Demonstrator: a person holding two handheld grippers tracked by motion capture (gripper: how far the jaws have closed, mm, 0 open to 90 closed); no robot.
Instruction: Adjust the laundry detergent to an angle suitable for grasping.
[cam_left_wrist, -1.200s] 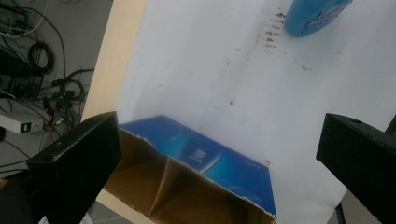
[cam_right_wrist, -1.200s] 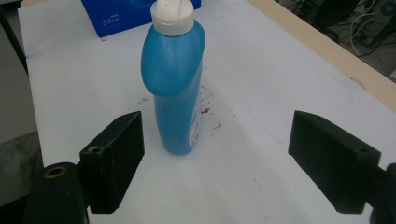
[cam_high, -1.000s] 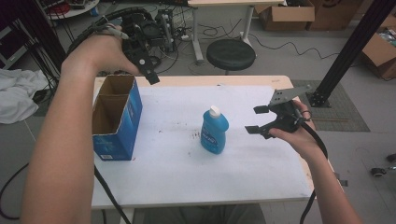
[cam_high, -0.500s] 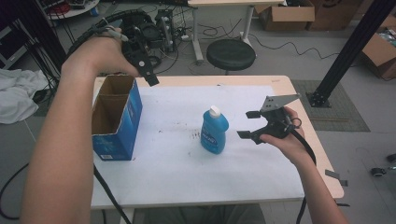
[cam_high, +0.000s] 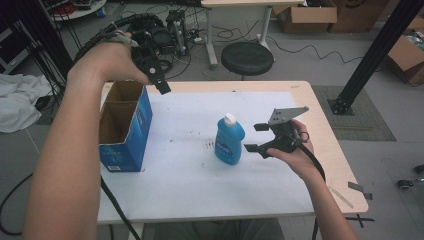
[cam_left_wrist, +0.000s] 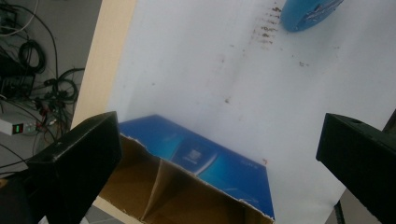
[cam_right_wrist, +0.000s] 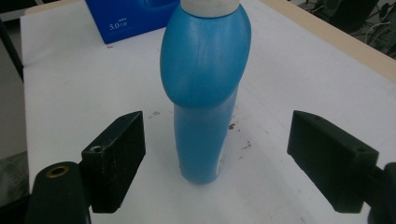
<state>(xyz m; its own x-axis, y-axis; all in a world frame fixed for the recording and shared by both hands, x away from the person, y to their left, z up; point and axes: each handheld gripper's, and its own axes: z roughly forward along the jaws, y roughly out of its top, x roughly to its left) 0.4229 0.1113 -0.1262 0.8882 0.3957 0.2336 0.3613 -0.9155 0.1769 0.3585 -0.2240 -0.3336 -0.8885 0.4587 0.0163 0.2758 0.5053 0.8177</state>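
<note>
Right gripper (cam_high: 255, 137) wide-jawed beside bottle (cam_high: 229, 140)

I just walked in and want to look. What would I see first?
A blue plastic bottle with a white cap stands upright mid-table on the white sheet. The open right hand-held gripper is level with it, not touching. At the left stands an open blue cardboard box, the left hand-held gripper held above it.

Three cameras, one table
High view looks down on everything; both gripper views sit close, sharing the blue bottle (cam_high: 229, 140) and blue box (cam_high: 123, 127).
</note>
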